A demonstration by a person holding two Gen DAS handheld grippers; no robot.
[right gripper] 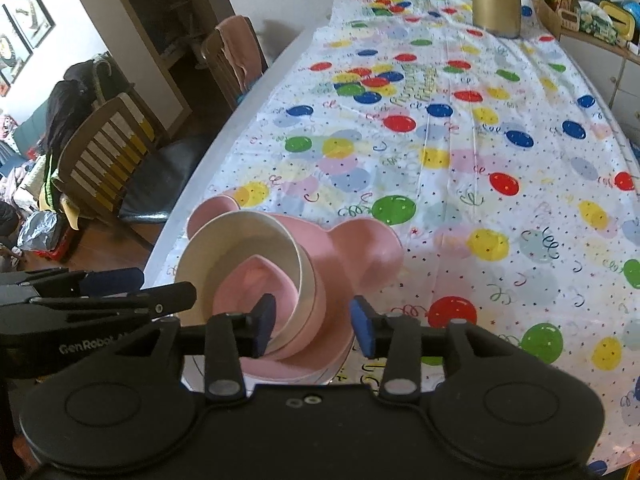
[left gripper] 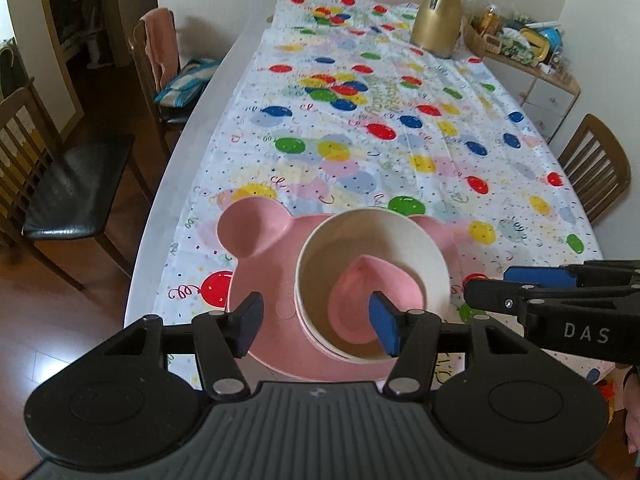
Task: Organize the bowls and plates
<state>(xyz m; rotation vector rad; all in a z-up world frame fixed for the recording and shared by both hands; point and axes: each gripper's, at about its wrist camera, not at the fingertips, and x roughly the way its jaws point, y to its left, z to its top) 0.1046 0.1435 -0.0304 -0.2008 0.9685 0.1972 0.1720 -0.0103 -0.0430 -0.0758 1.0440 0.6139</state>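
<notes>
A pink bear-shaped plate (left gripper: 260, 228) lies near the table's front edge; it also shows in the right wrist view (right gripper: 368, 248). A stack of bowls stands on it, a cream bowl (left gripper: 320, 248) on top with a small pink heart-shaped dish (left gripper: 396, 288) inside; the cream bowl (right gripper: 208, 256) and dish (right gripper: 256, 284) show in the right wrist view too. My left gripper (left gripper: 316, 320) is open, its fingers straddling the bowl's near-left rim. My right gripper (right gripper: 314, 320) is open, straddling the bowl's near-right rim. Each gripper shows in the other's view.
The table has a balloon-print cloth (left gripper: 400, 140). A gold jug (left gripper: 436, 16) stands at the far end, beside a cluttered side cabinet (left gripper: 532, 64). Wooden chairs (left gripper: 60, 184) stand along the left side and one (left gripper: 596, 168) on the right.
</notes>
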